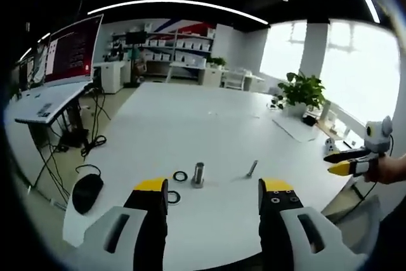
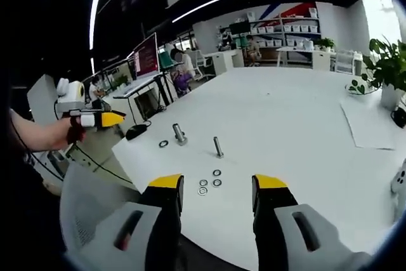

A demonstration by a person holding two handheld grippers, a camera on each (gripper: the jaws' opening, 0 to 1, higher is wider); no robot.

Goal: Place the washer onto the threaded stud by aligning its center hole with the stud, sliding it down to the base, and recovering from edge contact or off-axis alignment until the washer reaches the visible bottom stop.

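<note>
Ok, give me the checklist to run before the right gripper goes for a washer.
1. Right gripper open and holding nothing: ok.
2. Loose washers lying flat on the table just ahead of its fingers: ok.
3. Threaded stud standing upright beyond them: ok.
4. Stud free of any washer: cannot tell, too small.
5. Left gripper held off the table edge, clear of the path: ok.
6. Larger cylinder standing apart from the stud: ok.

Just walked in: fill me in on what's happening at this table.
A person holds a two-jaw gripper in each hand over a white table, and nothing has been picked up yet. The right gripper hovers open just short of three small washers, with the threaded stud standing beyond them. The left gripper is open too, facing a short metal cylinder and a dark ring.
</note>
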